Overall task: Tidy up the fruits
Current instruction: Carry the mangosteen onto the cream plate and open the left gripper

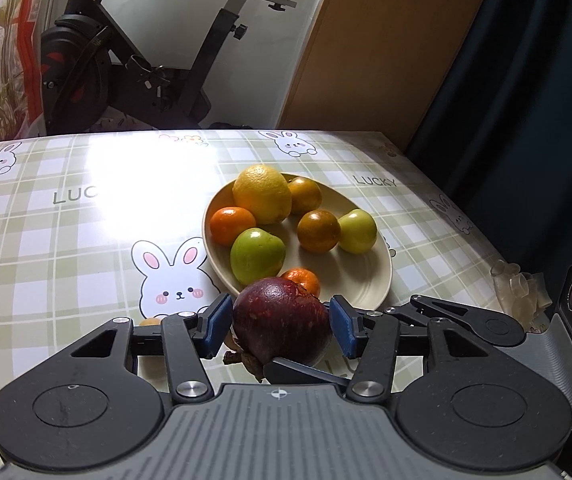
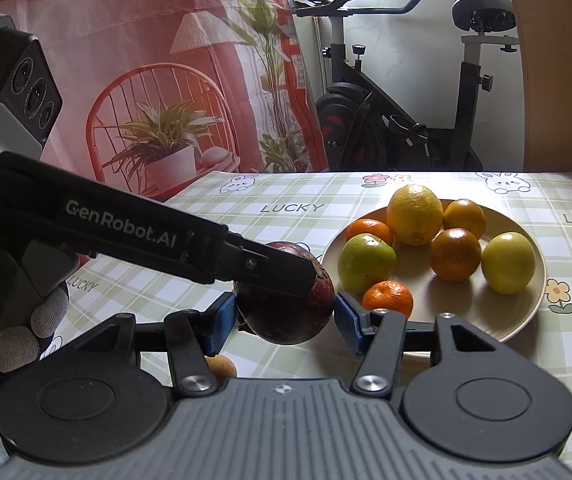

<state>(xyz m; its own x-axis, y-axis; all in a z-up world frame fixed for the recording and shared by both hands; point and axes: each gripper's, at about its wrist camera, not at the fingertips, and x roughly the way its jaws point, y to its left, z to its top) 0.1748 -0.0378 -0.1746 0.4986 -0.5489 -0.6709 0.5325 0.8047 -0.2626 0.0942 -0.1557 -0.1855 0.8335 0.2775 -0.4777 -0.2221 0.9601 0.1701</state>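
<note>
1. A dark purple mangosteen (image 1: pixel 282 322) is seen low in the centre of the left wrist frame, between the blue pads (image 1: pixel 217 325) of the left gripper (image 1: pixel 282 330); the left pad touches the fruit, while a thin gap seems to remain at the right pad, so a firm pinch cannot be told
2. In the right wrist frame the same mangosteen (image 2: pixel 286 312) sits between the fingers of the right gripper (image 2: pixel 284 322), whose jaws are spread, with a clear gap at the right pad (image 2: pixel 347 324)
3. The black finger of the left gripper (image 2: pixel 262 266) is seen crossing from the left edge of that frame and lying over the top of the fruit
4. A cream plate (image 1: pixel 365 280) is placed right of centre on the checked tablecloth (image 1: pixel 66 240), just beyond the mangosteen
5. On the plate a lemon (image 1: pixel 262 194), two green fruits (image 1: pixel 256 256) and several small oranges (image 1: pixel 232 225) are held
6. A gloved hand (image 2: pixel 26 320) is shown at the lower left of the right wrist frame
</note>
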